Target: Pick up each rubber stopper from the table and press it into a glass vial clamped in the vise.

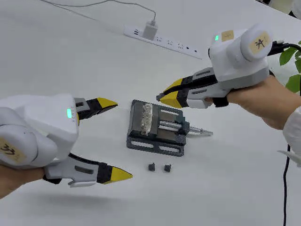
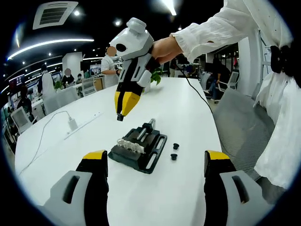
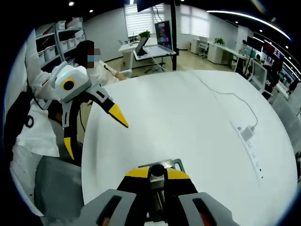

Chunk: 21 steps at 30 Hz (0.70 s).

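From the head view I have the right gripper (image 1: 163, 98) coming in from the upper right, its yellow tips pressed together just above the upper right corner of the vise (image 1: 157, 141). In the right gripper view those jaws pinch a small dark round piece that I take to be a rubber stopper (image 3: 157, 172), with the vise frame directly behind it. I read that as the stopper lined up for pressing down. The glass vials (image 1: 146, 117) stand in a row clamped between the vise blocks, left of centre on the tool, so they should not tip or roll when pushed on from above. Whether any of them is already capped I cannot tell at this size. My left gripper (image 1: 115, 139) sits at the lower left with its jaws spread wide and nothing between them, aimed at the vise from the side. I judge it is placed to steady the base or to take the next piece. The two loose stoppers (image 1: 151, 166) lie side by side on the white table (image 1: 70, 56) just below the vise, near both hands. A power strip (image 1: 162, 41) lies well apart at the top.
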Motion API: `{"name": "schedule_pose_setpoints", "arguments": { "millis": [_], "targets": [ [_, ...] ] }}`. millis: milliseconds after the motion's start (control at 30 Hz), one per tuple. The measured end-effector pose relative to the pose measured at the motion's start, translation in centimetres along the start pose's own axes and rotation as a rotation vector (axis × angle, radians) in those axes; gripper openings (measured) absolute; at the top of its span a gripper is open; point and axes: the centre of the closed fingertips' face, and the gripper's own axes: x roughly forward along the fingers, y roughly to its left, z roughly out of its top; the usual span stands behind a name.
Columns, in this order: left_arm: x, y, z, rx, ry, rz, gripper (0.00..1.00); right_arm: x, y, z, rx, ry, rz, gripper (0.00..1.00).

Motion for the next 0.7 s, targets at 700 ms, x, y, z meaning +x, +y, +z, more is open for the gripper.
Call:
{"name": "schedule_pose_setpoints", "arguments": {
  "millis": [700],
  "targets": [
    [0.0,0.3,-1.3,-0.031,-0.016,-0.015,0.92,4.5,-1.4,-2.7,-0.133,0.219,0.015,0.06]
  ]
}}
